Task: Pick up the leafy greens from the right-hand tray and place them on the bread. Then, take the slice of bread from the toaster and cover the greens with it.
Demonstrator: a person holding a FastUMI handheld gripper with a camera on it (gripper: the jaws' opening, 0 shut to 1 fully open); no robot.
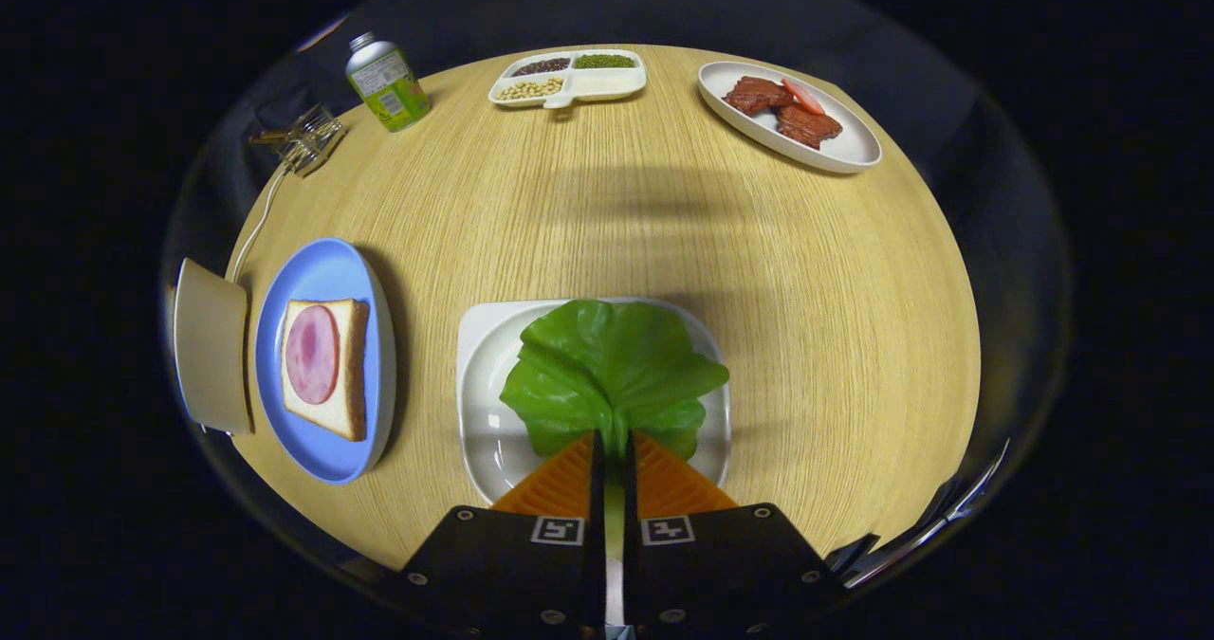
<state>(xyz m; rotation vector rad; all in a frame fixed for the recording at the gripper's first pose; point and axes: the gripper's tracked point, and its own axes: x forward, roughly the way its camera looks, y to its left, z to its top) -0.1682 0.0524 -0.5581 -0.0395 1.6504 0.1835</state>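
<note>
Gripper fingers clamped on stem of leafy greens, over white tray. Left: blue plate bearing one bread slice with ham. Beyond: one bottle, one divided dish, one meat plate.

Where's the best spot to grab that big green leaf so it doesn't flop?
Grab the stem end, where the leaf narrows to a point on the near side of its white tray. That part is thick and stiff, while the wide frilly edge beyond would probably bend. The claw comes from that near side and looks shut on the stem already.
</note>
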